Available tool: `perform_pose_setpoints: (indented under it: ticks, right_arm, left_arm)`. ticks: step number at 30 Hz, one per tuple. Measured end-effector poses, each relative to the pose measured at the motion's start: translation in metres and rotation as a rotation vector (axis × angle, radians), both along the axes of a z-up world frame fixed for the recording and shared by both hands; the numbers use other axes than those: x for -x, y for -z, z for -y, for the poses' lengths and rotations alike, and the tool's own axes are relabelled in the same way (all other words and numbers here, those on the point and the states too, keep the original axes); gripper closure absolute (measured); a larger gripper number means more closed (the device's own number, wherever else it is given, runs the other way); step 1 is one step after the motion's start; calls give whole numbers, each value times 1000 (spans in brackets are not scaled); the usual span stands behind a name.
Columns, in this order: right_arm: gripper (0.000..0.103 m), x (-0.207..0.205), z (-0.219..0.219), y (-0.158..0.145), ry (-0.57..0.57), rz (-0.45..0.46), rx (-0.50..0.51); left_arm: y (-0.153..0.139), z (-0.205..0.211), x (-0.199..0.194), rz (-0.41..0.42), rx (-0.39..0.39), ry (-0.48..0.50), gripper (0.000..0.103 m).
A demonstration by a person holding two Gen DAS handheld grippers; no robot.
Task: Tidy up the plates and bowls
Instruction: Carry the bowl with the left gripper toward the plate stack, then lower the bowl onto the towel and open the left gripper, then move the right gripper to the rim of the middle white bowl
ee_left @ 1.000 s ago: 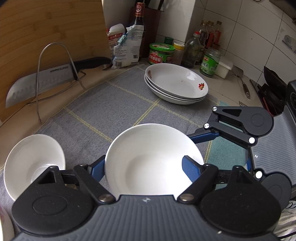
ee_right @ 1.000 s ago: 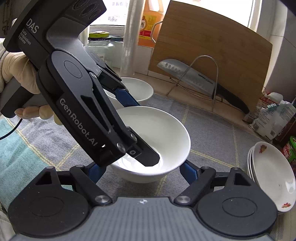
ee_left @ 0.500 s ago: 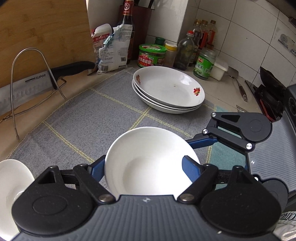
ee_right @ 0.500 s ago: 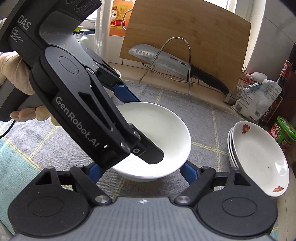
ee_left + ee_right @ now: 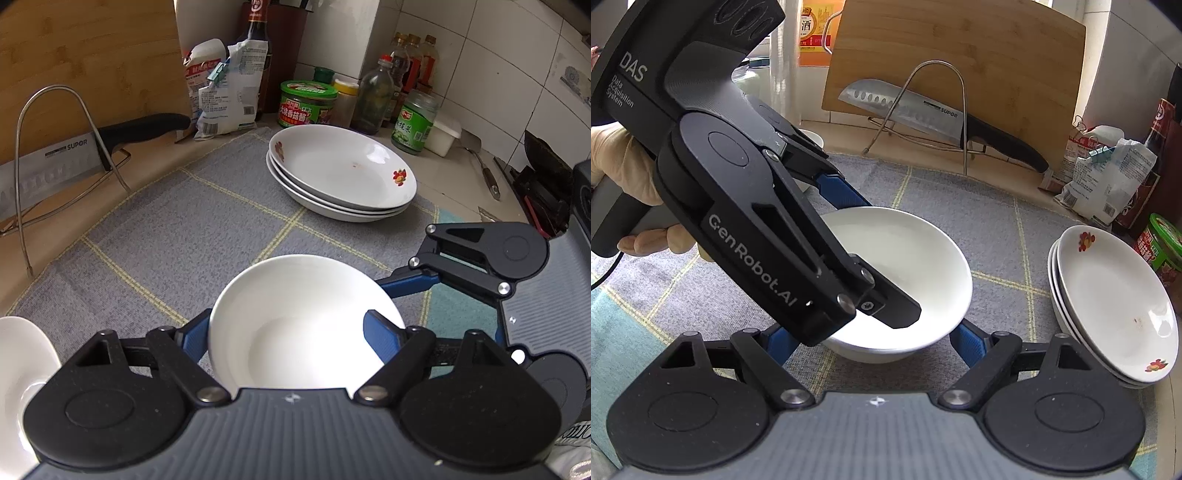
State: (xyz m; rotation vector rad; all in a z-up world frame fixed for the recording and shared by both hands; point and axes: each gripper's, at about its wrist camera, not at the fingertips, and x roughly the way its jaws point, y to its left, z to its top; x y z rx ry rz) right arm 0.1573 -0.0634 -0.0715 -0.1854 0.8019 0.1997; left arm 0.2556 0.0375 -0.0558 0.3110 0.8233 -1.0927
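A plain white bowl sits between the blue fingers of my left gripper, which is shut on it across its width. The right wrist view shows the same bowl above the grey checked mat, with the left gripper reaching over it from the left. My right gripper has a finger on either side of the bowl's near wall. One of its blue fingers touches the rim. A stack of three flower-printed plates lies beyond. A second white bowl is at the left edge.
A cleaver rests in a wire rack before a bamboo board. Bags, jars and bottles line the tiled wall. A dark appliance stands at the right. A gloved hand holds the left gripper.
Both grippers moved together with the bowl between them, towards the plate stack, which looks nearer. The second bowl and the knife rack slid to the left edge of the left wrist view.
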Motion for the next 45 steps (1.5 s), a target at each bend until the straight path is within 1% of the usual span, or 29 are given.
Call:
perform_pose_setpoints:
  ticks: [2,5,7,9,10,11,12,17,23,26,30,32,36,39,42,45]
  right_arm:
    - [14,0,-1,0,-1,-1,5]
    - [14,0,-2,0,-1,-2,6]
    - [13,-1,-2,0,0,-4,5]
    - [10,0,-2,-2,2,-4,0]
    - [7,1,-1,-2,4,-3,-8]
    - [5,3,0,-3,7,5,-15]
    - [0,6,0,-5,9,17,-17]
    - [0,13,3,-14,21,38,-32]
    - [0,19,2,-20,36,51,-49]
    - [0,20,0,-24,32,59,-56]
    - [0,17,-4,-28,21,65,-62]
    - [0,16,-8,-30,12,69,-60]
    - [0,11,-16,-32,-24,72,-55]
    - [0,7,-24,-35,-53,75,-54]
    - [0,4,-31,-39,-81,77,-51]
    - [0,-1,-38,-42,-103,75,-49]
  left_arm:
    - [1,0,1,3,-1,1,18]
    - [1,-1,2,14,8,-1,12]
    - [0,-4,6,44,23,-14,9]
    - [-3,-9,8,72,35,-38,9]
    - [-4,-12,9,82,41,-51,6]
    - [-6,-17,11,97,50,-69,3]
    - [-8,-22,13,114,64,-84,1]
    - [-25,-51,32,198,137,-171,1]
    - [-35,-83,53,286,141,-299,1]
    - [-36,-100,62,327,127,-378,1]
    - [-30,-120,67,291,117,-468,1]
    - [-25,-130,71,286,112,-520,1]
    - [-18,-146,76,267,104,-579,1]
    - [-15,-153,80,275,93,-608,1]
    - [-15,-160,84,309,93,-640,1]
    - [-14,-165,85,318,90,-652,1]
